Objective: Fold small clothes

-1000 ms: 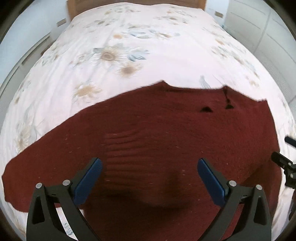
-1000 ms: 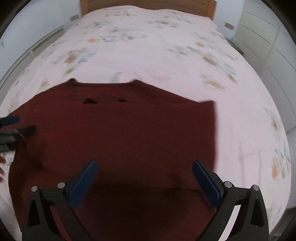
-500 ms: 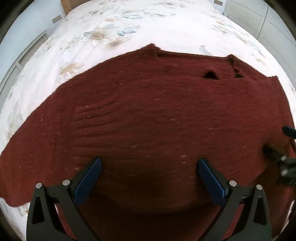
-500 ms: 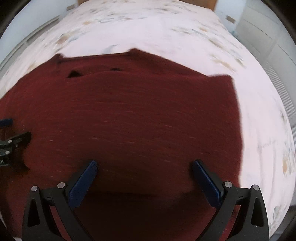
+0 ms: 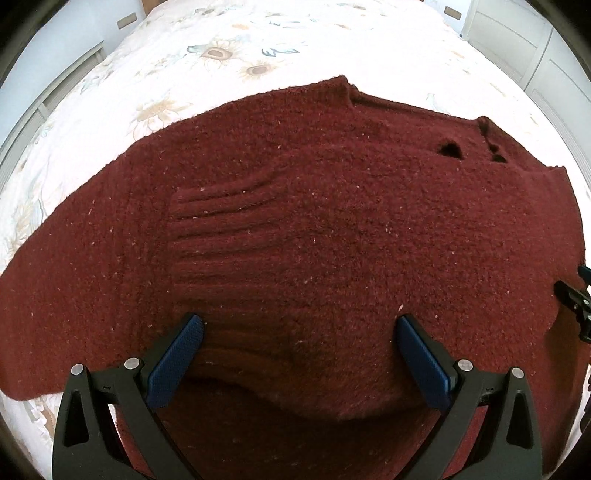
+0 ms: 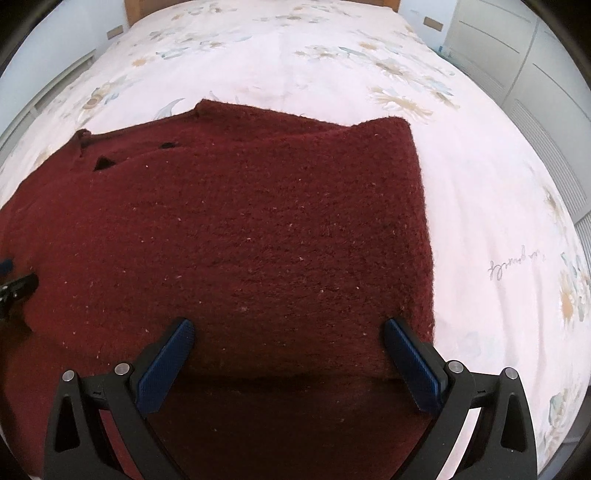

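Note:
A dark red knitted sweater [image 5: 314, 221] lies spread flat on the bed, its neckline on the far side. My left gripper [image 5: 299, 354] hovers open over its near part, close above a fold edge, blue pads wide apart with nothing between them. In the right wrist view the same sweater [image 6: 240, 229] fills the left and middle, its right edge running straight down. My right gripper [image 6: 288, 354] is open above the near right part, empty. Each gripper's tip shows at the edge of the other's view: the right gripper [image 5: 576, 299] and the left gripper [image 6: 14, 288].
The bed [image 6: 480, 166] has a white cover with pale flower prints and stretches far beyond the sweater. A wooden headboard [image 6: 258, 3] stands at the far end. White cupboard doors [image 6: 546, 74] line the right side, a wall and radiator the left.
Both grippers have dropped lower and closer to the sweater, which now fills more of each view. The jaws stay open and the sweater has not shifted.

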`<state>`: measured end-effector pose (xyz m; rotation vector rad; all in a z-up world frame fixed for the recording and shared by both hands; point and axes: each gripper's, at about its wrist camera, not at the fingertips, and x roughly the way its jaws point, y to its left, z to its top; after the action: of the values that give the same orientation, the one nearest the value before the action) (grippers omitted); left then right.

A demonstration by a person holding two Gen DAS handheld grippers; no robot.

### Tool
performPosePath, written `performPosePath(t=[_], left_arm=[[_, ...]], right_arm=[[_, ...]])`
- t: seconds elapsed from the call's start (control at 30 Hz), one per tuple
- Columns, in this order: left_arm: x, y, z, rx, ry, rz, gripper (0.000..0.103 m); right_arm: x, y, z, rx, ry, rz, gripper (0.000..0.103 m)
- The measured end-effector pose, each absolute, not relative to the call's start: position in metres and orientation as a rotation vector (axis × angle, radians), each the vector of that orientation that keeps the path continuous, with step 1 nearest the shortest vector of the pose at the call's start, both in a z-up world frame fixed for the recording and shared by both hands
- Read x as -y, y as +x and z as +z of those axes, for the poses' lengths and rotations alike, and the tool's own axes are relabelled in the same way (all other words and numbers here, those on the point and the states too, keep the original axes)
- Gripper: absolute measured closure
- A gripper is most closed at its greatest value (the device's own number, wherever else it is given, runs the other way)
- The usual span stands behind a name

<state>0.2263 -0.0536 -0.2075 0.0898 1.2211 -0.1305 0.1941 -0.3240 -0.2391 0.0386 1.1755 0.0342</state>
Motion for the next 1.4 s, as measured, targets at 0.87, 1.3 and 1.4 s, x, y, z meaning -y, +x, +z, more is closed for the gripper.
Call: performPosePath(t=[0.87,1.3,1.4], left_arm=[[-0.205,0.18,-0.128,-1.055,-0.267,0.296,0.001],[-0.35,0.109,-0.157,-1.103,-0.719,0.707,0.001],[-0.364,0.113,-0.163,-1.098,-0.765,0.723,0.001]], right_arm=[[0.287,0.113,-0.142,-1.067,-0.012,0.109,0.001],[0.289,0.082,-0.162,-1.131,0.0,0.096,0.001],[0.294,0.082,-0.162,-1.137,-0.001,0.077,0.001]])
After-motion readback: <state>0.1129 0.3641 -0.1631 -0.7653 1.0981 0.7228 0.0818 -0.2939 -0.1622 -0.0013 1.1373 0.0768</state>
